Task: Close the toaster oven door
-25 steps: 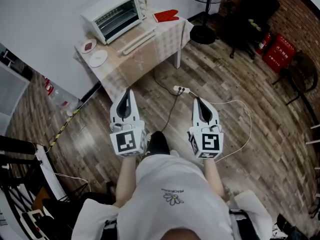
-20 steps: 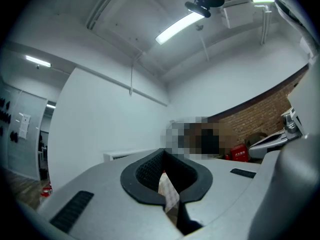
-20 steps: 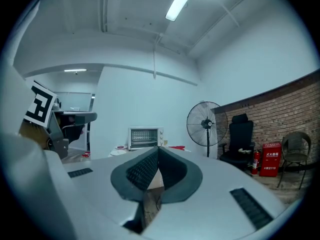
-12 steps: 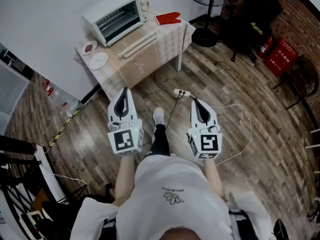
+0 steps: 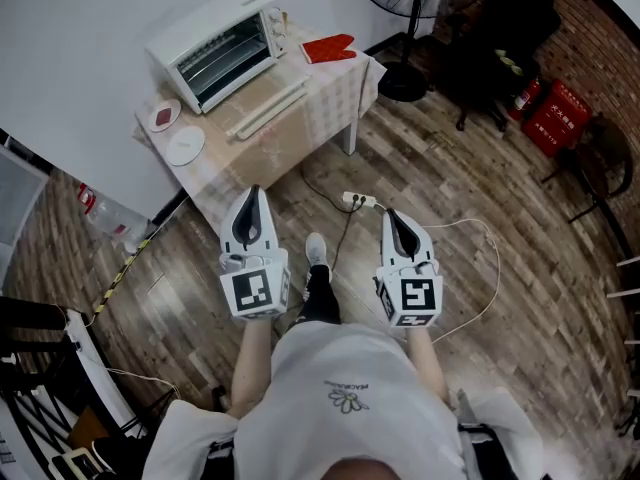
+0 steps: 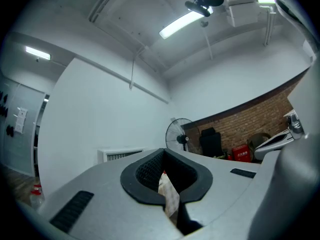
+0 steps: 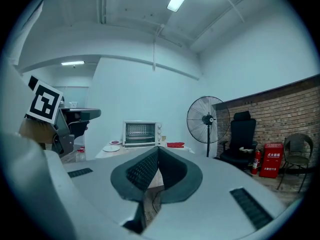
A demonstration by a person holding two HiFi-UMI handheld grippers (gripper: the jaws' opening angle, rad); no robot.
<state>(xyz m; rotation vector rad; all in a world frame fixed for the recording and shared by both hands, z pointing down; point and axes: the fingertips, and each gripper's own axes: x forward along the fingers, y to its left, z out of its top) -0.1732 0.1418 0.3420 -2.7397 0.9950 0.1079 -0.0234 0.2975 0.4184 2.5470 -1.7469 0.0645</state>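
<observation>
The toaster oven (image 5: 213, 46) stands at the back of the tabletop (image 5: 305, 118) against the white wall, ahead of both pairs of jaws and well apart from them; a long white piece (image 5: 268, 110) lying in front of its face looks like its door let down, though I cannot be sure; the left gripper (image 5: 253, 194) and the right gripper (image 5: 390, 216) are held side by side over the wooden floor (image 5: 470, 198), short of the table and pointing toward it; the left jaws are clenched together with nothing between them; the right jaws likewise meet at their tips, empty; in the right gripper view the oven sits just above the jaw tips, almost straight ahead; a red oven mitt (image 5: 330, 47) lies to its right and two small plates (image 5: 185, 146) to its left; each gripper bears a black-and-white square marker; the red box (image 5: 556, 118) carries characters too small to read, as is the print under the flower emblem on the person's shirt (image 5: 345, 433)
</observation>
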